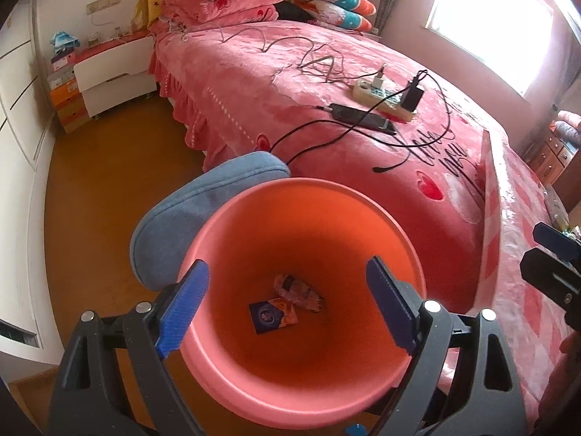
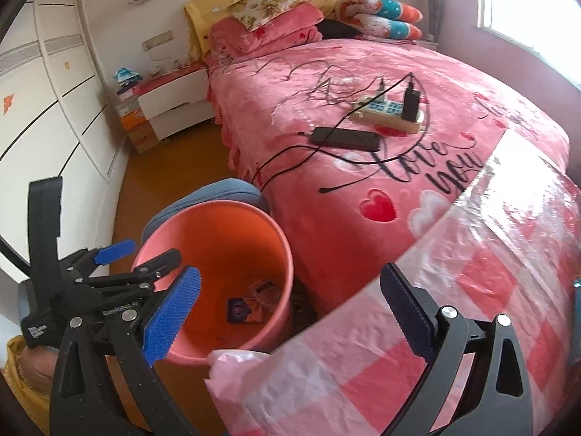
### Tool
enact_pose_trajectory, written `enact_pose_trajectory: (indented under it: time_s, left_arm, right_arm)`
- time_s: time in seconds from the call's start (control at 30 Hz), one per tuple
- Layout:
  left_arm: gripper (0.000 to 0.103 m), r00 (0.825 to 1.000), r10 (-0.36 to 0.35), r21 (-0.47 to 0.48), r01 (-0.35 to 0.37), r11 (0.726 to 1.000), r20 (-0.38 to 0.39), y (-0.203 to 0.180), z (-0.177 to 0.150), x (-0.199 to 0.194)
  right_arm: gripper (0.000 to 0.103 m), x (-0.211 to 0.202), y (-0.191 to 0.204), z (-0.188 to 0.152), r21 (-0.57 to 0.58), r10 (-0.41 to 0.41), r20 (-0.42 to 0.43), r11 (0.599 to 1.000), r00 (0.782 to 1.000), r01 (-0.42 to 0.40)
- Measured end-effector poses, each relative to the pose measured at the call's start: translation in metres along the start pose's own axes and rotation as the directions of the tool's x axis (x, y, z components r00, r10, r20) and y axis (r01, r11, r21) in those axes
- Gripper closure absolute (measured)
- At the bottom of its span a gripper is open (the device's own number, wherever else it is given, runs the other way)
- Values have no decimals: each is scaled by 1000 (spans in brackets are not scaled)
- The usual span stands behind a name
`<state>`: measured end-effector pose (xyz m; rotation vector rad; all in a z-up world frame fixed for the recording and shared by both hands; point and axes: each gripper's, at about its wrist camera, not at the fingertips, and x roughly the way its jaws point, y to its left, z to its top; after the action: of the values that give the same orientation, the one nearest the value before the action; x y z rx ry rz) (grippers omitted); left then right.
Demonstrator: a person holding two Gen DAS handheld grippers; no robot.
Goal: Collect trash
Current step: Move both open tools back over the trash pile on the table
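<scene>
Pink bin [image 1: 301, 392], blue slipper [image 1: 189, 214], pink bedspread [image 1: 290, 116] with red hearts, black lettering.

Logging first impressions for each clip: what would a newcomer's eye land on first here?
The salmon-pink bin on the floor at the bed's foot, directly under the open left gripper, with a blue packet and crumpled wrappers at its bottom. Next, the pink bedspread carrying a power strip and a black phone.

"Love you" in black script on the pink bedspread [image 2: 417, 83]
</scene>
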<state>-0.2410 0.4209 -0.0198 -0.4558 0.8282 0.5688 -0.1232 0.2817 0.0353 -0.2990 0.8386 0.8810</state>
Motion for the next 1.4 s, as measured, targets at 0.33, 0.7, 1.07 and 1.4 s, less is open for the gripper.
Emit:
enact_pose_trajectory:
  time_s: [0.33,0.7,1.07,1.4]
  left_arm:
    - [14,999,-33,87,31,996,28,-45,6,-21]
    - [14,996,-85,194,76,978,40,-103,-1,-37]
    - [14,989,-144,311,129,942,24,-170,-14,-47]
    - [14,968,-250,434,239,869,-32,-253,-32,-51]
  right_arm:
    - [5,-39,-33,-17,47,-68,66,997,995,65]
    - [5,-79,-77,-40,122,-127,129,986,984,111]
    - [5,-130,-132,-68,246,-198,157,957,968,156]
    - [5,-175,-202,-114,416,-246,125,893,961,174]
